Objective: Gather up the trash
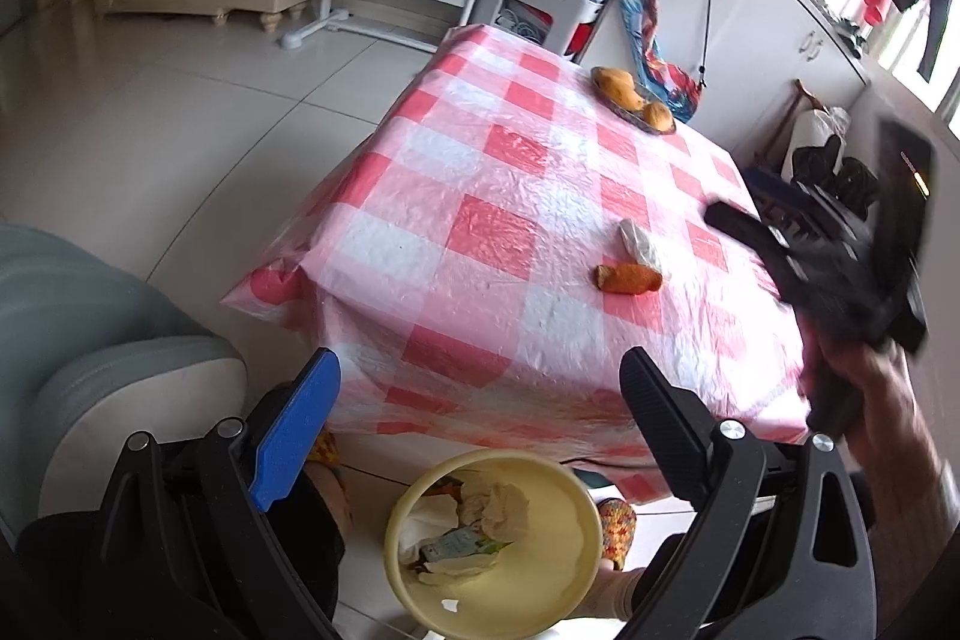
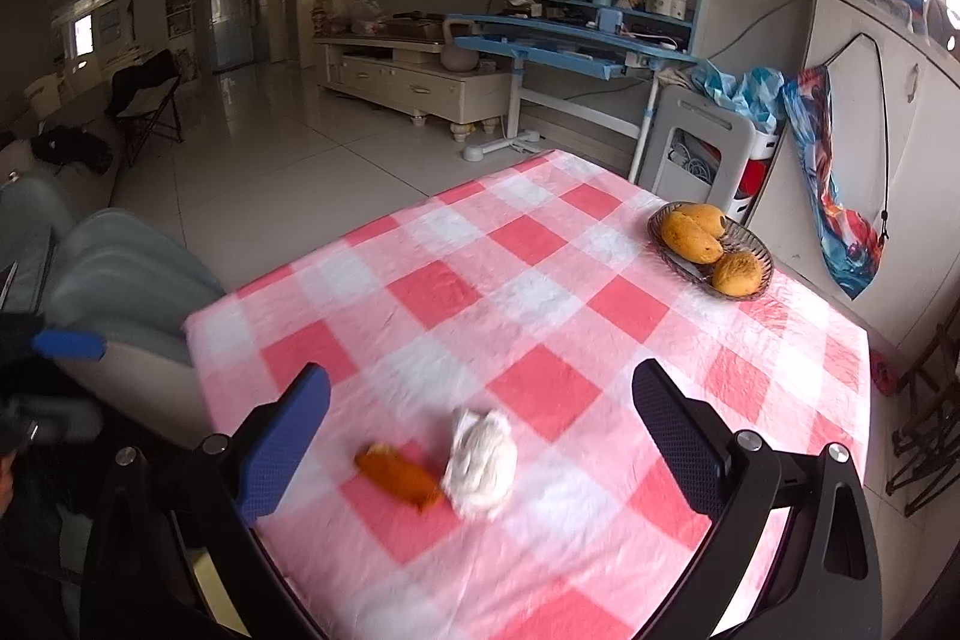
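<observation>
A crumpled white tissue (image 2: 483, 460) and an orange peel (image 2: 401, 477) lie side by side on the red-and-white checked tablecloth (image 2: 540, 304); both also show in the left wrist view, tissue (image 1: 641, 242) and peel (image 1: 629, 278). My right gripper (image 2: 480, 400) is open and empty, just above and before them; it appears blurred at the right of the left wrist view (image 1: 780, 244). My left gripper (image 1: 480, 382) is open and empty, held off the table's near edge above a yellow trash bin (image 1: 570, 532) that holds crumpled paper and wrappers.
A wicker basket of mangoes (image 2: 711, 250) stands at the table's far right corner. A grey sofa arm (image 1: 90, 340) is left of the table. White cabinets (image 2: 870, 148) and a hanging colourful bag (image 2: 828, 184) line the right side. Tiled floor lies beyond.
</observation>
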Motion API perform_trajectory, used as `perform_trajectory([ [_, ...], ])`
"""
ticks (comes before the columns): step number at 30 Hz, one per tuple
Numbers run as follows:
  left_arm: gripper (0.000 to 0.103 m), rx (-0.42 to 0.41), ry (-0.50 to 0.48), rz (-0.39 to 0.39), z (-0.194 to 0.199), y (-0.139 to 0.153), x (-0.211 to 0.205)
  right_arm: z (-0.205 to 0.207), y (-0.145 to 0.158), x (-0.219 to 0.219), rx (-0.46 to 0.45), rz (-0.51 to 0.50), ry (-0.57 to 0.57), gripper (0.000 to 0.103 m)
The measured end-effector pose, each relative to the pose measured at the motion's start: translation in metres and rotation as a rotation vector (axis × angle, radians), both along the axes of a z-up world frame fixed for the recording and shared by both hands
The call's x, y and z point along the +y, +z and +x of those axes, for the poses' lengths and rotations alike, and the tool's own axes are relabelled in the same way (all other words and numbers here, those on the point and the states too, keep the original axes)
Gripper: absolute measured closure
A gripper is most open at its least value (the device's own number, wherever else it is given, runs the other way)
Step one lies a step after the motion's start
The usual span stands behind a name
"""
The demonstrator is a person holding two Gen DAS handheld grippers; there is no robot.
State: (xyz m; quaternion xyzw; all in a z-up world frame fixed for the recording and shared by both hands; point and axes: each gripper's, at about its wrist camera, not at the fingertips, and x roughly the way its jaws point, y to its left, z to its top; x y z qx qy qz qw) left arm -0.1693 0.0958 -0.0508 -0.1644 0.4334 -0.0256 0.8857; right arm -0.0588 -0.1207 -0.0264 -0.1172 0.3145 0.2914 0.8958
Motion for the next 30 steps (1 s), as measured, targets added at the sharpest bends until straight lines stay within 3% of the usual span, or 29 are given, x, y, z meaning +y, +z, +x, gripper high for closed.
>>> perform_trajectory([
  [5,0.012,0.007,-0.04,0.047,0.014,-0.002,-0.017,-0.001,-0.014,-0.018,0.112,0.025,-0.007,0.006],
  [11,0.012,0.007,-0.194,0.139,0.05,-0.005,-0.068,0.006,-0.008,-0.031,0.086,0.034,-0.093,0.007],
  [13,0.012,0.011,-0.255,0.169,0.069,-0.011,-0.089,0.011,-0.008,-0.039,0.086,0.043,-0.129,0.011],
  [15,0.012,0.004,-0.306,0.216,0.084,-0.017,-0.108,0.015,-0.008,-0.048,0.093,0.046,-0.158,0.025],
  [16,0.013,-0.002,-0.336,0.248,0.092,-0.021,-0.119,0.017,-0.009,-0.054,0.105,0.055,-0.168,0.026],
  [21,0.031,0.009,-0.423,0.304,0.119,-0.042,-0.145,0.026,-0.018,-0.07,0.167,0.097,-0.186,0.026],
  [25,0.059,-0.009,-0.427,0.331,0.125,-0.05,-0.15,0.033,-0.027,-0.072,0.22,0.111,-0.195,0.026],
  [27,0.068,0.0,-0.437,0.281,0.126,-0.045,-0.144,0.035,-0.031,-0.067,0.233,0.101,-0.187,0.026],
  [30,0.07,0.008,-0.405,0.23,0.123,-0.035,-0.127,0.037,-0.036,-0.054,0.245,0.085,-0.153,0.026],
])
